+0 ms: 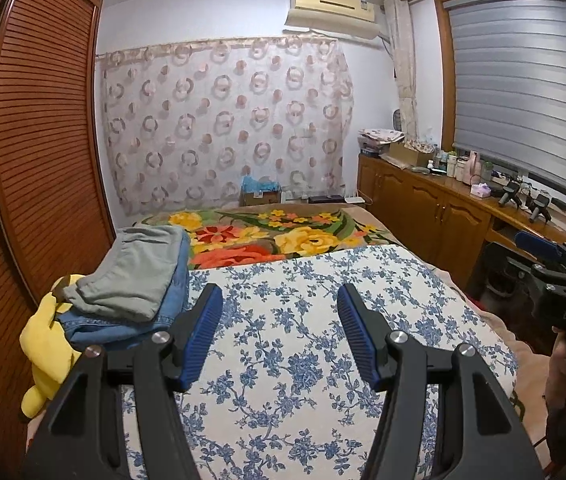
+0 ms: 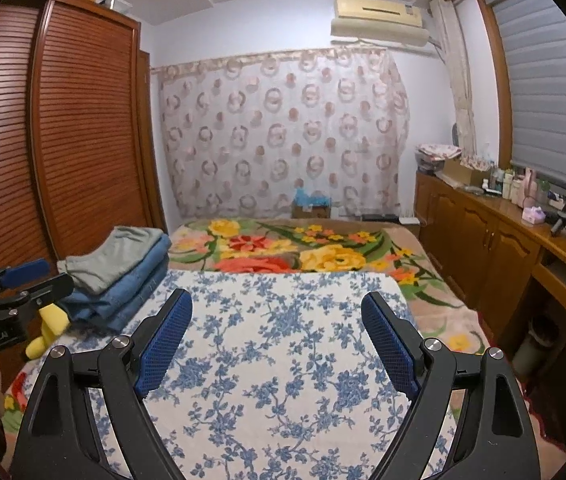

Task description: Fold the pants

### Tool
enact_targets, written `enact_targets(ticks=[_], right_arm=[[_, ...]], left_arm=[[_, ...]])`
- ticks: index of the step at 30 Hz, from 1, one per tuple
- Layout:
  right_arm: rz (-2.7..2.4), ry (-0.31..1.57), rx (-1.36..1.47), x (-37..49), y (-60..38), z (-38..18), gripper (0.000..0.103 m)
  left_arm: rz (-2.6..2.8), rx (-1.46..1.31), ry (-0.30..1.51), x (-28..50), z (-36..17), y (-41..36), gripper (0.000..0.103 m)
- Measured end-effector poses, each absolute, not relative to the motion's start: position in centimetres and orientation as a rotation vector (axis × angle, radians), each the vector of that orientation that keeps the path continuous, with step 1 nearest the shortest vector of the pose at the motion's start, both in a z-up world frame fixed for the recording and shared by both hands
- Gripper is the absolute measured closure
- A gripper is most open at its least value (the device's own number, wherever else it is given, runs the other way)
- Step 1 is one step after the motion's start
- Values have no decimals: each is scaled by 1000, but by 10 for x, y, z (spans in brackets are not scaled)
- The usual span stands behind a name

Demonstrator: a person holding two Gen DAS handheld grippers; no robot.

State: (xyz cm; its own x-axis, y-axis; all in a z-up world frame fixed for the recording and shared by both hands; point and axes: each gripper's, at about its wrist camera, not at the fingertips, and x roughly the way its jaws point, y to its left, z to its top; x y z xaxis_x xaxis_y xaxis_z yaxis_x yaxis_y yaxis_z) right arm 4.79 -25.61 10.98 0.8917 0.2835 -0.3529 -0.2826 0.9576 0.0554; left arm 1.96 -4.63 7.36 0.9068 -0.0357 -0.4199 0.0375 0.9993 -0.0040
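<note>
A stack of folded pants lies at the bed's left edge: grey-green pants (image 1: 131, 272) (image 2: 111, 256) on top of blue jeans (image 1: 123, 328) (image 2: 123, 296). My left gripper (image 1: 279, 300) is open and empty above the blue-flowered white cloth (image 1: 303, 340), just right of the stack. My right gripper (image 2: 277, 312) is open and empty over the same cloth (image 2: 275, 360), farther right. Each gripper shows at the edge of the other's view, the right one in the left wrist view (image 1: 551, 264) and the left one in the right wrist view (image 2: 23, 280).
A yellow plush toy (image 1: 43, 344) lies under the stack's near corner. A bright floral blanket (image 1: 283, 236) covers the far bed. A wooden louvred wardrobe (image 1: 35, 140) stands on the left, low wooden cabinets (image 1: 423, 204) with bottles on the right, and a curtain (image 1: 227, 120) behind.
</note>
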Motion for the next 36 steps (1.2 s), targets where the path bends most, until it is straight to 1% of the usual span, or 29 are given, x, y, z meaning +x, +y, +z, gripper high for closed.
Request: enact_targets(ticks=[12, 36], right_arm=[[301, 324, -1, 37, -249, 124, 15], [301, 330, -2, 38, -246, 119, 14]], left_arm=[[-15, 1, 402, 3, 85, -36, 44], [-5, -5, 398, 2, 84, -30, 43]])
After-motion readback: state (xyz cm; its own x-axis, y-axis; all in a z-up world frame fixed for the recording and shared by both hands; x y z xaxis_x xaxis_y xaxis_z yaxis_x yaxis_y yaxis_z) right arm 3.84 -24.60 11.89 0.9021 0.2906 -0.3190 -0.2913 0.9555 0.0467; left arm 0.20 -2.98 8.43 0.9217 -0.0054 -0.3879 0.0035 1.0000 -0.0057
